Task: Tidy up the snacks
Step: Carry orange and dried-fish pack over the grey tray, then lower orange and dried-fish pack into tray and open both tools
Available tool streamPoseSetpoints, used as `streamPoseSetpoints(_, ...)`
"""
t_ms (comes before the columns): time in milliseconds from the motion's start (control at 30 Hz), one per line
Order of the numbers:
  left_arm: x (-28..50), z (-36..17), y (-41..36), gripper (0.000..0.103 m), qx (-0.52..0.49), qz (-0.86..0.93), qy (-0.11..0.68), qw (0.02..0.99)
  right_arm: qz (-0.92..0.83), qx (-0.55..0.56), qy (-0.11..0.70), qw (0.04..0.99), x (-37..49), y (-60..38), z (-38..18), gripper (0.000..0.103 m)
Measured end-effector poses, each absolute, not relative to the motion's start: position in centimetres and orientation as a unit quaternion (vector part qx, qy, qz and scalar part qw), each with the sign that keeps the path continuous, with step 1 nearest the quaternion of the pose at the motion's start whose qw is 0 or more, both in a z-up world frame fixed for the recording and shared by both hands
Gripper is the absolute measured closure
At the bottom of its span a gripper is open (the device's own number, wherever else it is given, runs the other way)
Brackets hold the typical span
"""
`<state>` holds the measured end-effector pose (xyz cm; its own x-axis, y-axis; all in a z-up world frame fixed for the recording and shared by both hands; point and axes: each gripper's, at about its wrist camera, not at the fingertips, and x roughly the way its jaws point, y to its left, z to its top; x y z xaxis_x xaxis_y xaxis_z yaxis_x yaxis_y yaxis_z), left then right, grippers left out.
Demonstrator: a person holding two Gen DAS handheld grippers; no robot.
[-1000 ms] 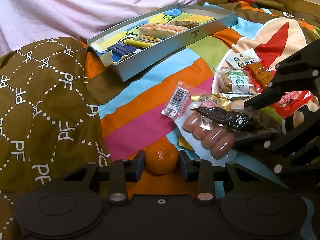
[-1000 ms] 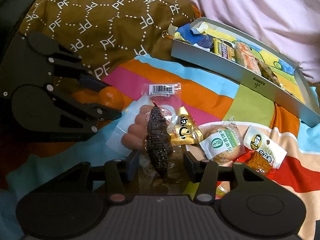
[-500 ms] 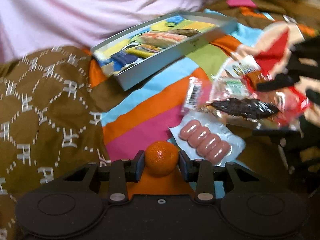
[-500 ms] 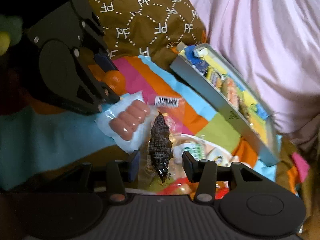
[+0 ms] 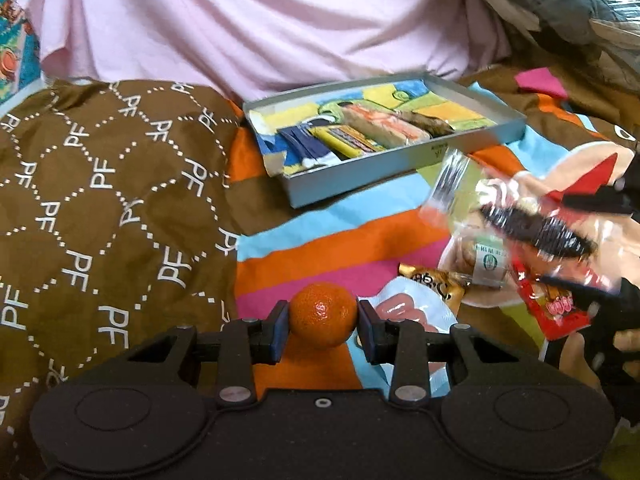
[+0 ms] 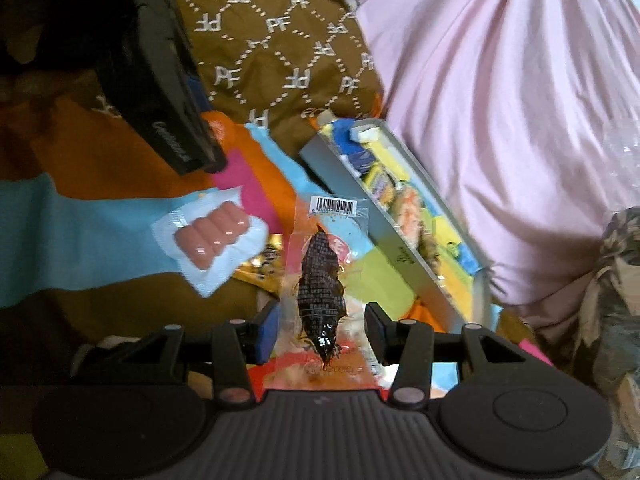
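Note:
My left gripper (image 5: 323, 320) is shut on a small orange (image 5: 323, 314), held just above the striped blanket. My right gripper (image 6: 320, 332) is shut on a clear packet with a dark dried snack (image 6: 322, 280), lifted clear of the pile; in the left wrist view that packet (image 5: 536, 228) hangs blurred at the right. A grey tray (image 5: 360, 178) holding several wrapped snacks lies ahead of both grippers, its wall (image 6: 400, 248) just right of the packet. A sausage pack (image 6: 214, 236) lies flat on the blanket, partly behind my left fingers (image 5: 404, 308).
Loose snacks lie at the right: a gold packet (image 5: 432, 280), a green-label biscuit pack (image 5: 486, 258) and a red packet (image 5: 556, 304). A brown patterned quilt (image 5: 100, 200) covers the left. Pink cloth (image 5: 260, 20) rises behind the tray. Crumpled plastic bags (image 5: 580, 8) sit far right.
The left gripper has raised the orange off the blanket and rolled. The right gripper has lifted the dark snack packet off the sausage pack and turned towards the tray.

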<state>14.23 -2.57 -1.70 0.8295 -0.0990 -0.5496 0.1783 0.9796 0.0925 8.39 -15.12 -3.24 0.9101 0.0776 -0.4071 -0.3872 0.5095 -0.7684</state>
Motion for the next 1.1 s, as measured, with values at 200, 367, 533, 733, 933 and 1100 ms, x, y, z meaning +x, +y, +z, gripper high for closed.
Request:
streamPoseSetpoints(200, 14.4, -1.0, -3.4, 0.065, 0.046, -0.057, 0.283, 0.956, 0.117, -0.476, 0.134, 0.861, 9.8, -17.1, -1.7, 0.052)
streamPoseSetpoints(367, 16.6, 1.1, -4.2, 0.065, 0.031, -0.039, 0.274, 0.96, 0.107, -0.465, 0.115, 0.871, 12.1, -18.3, -0.2, 0.052)
streamPoseSetpoints(533, 20.9, 4.2, -3.9, 0.065, 0.016, -0.035, 0.25, 0.968, 0.107, -0.464, 0.098, 0.874, 16.1, -18.8, 1.6, 0.052)
streamPoseSetpoints(733, 27.1, 6.2, -4.2, 0.065, -0.003, -0.024, 0.247, 0.969, 0.097, -0.454, 0.096, 0.881, 21.3, -18.8, 3.1, 0.052)
streamPoseSetpoints(933, 31.8, 5.8, -4.4, 0.065, -0.008, -0.005, 0.257, 0.966, 0.086, -0.415, 0.13, 0.896, 26.7, -18.7, 3.4, 0.052)
streamPoseSetpoints(1100, 34.0, 4.4, -4.0, 0.065, 0.0, -0.002, 0.266, 0.964, 0.085, -0.398, 0.151, 0.901, 29.3, -18.7, 2.7, 0.052)
